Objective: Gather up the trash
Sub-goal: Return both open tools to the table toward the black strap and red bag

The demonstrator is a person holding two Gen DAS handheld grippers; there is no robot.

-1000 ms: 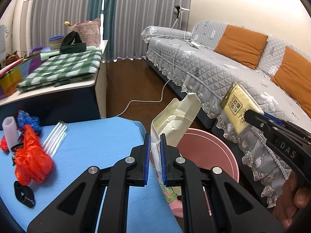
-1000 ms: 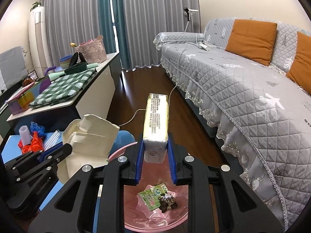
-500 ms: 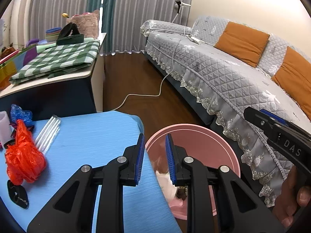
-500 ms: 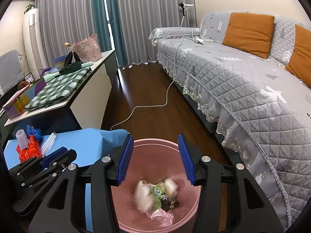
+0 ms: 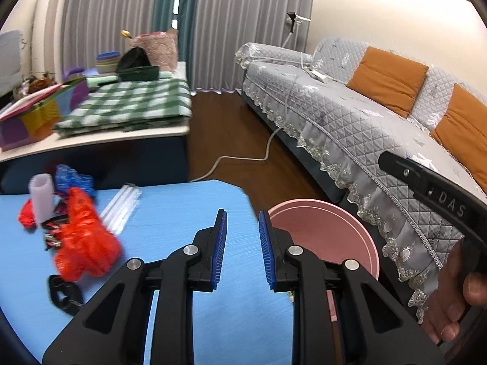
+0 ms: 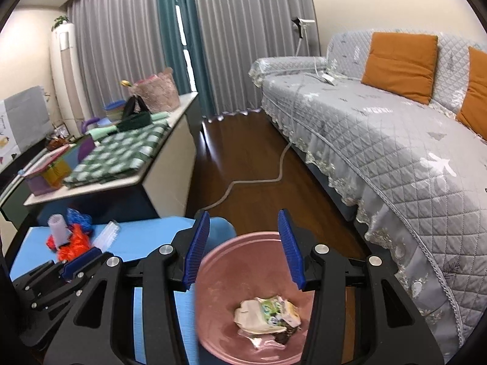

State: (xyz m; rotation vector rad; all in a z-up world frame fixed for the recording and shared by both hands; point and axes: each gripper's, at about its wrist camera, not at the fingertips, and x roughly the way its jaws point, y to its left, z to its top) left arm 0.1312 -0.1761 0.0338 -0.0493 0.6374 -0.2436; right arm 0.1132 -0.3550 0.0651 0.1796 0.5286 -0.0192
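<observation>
Blue ribbed pads line both tools, and neither pair has anything between them. The left hand-held gripper [image 5: 242, 248] hangs over the near edge of the blue table [image 5: 170, 213] with its jaws parted by a moderate gap, touching nothing. The right hand-held gripper [image 6: 245, 246] sits directly above the pink bin [image 6: 213, 276], its jaws spread wide, also holding nothing. From the left wrist view the right tool shows as a black arm at the far right, with the person's hand [image 5: 453, 301] wrapped around its grip.

Down in the bin lies a heap of crumpled trash [image 6: 268, 311]: pale paper, a green-printed wrapper and some darker scraps. The bin stands on the dark wood floor just beside the table's rounded corner, between the table and the grey quilted sofa [image 6: 380, 140].

More rubbish waits on the table's far left side: a crumpled red plastic bag [image 5: 83, 240], a small pale cup [image 5: 41, 193] standing upright behind it, a blue crinkled wrapper [image 5: 71, 178], a bundle of clear straws [image 5: 121, 205] just beside the red bag, and a black loop-shaped piece [image 5: 65, 295] near the table's front edge.
</observation>
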